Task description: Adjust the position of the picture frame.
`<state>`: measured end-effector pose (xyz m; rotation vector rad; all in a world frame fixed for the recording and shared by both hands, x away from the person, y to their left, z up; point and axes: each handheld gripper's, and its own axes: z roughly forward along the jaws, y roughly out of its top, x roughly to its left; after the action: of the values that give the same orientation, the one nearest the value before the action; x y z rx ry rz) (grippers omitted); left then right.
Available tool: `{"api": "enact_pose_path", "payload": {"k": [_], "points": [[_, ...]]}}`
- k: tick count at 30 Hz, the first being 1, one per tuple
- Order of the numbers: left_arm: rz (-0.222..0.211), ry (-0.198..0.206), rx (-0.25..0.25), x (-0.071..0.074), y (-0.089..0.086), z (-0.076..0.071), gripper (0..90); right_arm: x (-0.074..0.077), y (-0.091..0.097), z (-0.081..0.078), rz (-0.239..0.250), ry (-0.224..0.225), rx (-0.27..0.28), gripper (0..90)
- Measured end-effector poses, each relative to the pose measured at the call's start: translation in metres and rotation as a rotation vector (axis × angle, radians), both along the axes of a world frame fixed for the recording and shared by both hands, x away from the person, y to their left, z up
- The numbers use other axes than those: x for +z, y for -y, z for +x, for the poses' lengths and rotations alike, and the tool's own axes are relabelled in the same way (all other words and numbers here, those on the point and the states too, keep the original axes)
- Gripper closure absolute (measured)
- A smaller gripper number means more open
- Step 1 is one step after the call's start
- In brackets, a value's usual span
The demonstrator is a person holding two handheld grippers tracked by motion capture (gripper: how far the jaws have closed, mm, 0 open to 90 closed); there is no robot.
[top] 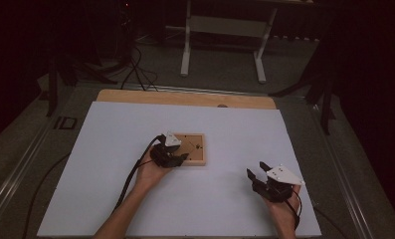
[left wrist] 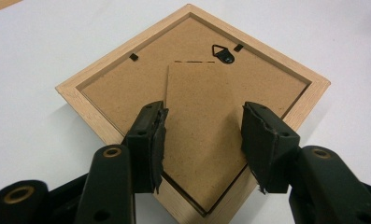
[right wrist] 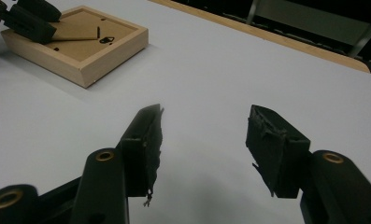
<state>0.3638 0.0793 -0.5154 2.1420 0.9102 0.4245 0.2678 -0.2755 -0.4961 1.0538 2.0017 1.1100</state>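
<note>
A light wooden picture frame (top: 197,158) lies face down near the middle of the white table cover, its brown backing board up. My left gripper (top: 182,155) reaches over the frame's near corner (left wrist: 80,88). Its jaws (left wrist: 204,121) straddle the cardboard stand flap (left wrist: 202,93) on the backing, pads close beside the flap's edges without clearly pressing. A black hanger hook (left wrist: 223,53) sits beyond the flap. My right gripper (top: 255,168) rests near the front right, open (right wrist: 204,121) over bare cover, nothing between its fingers. From there the frame (right wrist: 94,60) and left gripper (right wrist: 57,24) lie far left.
The white cover (top: 135,129) spreads over a wooden tabletop whose far edge (top: 185,98) shows. Beyond it a white-legged stand (top: 225,30) and cables (top: 135,69) sit on the dark floor. A cable trails from the left gripper along the forearm.
</note>
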Motion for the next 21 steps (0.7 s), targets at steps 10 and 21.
{"api": "enact_pose_path", "payload": {"k": [10, 21], "points": [[-0.048, 0.029, 0.027, 0.01, -0.015, -0.008, 47.0, 0.0, 0.001, -0.001, 0.0, 0.001, -0.004, 44.8], [-0.091, 0.059, 0.078, 0.021, -0.048, -0.029, 48.0, 0.0, 0.0, -0.001, -0.001, 0.003, -0.004, 44.8]]}}
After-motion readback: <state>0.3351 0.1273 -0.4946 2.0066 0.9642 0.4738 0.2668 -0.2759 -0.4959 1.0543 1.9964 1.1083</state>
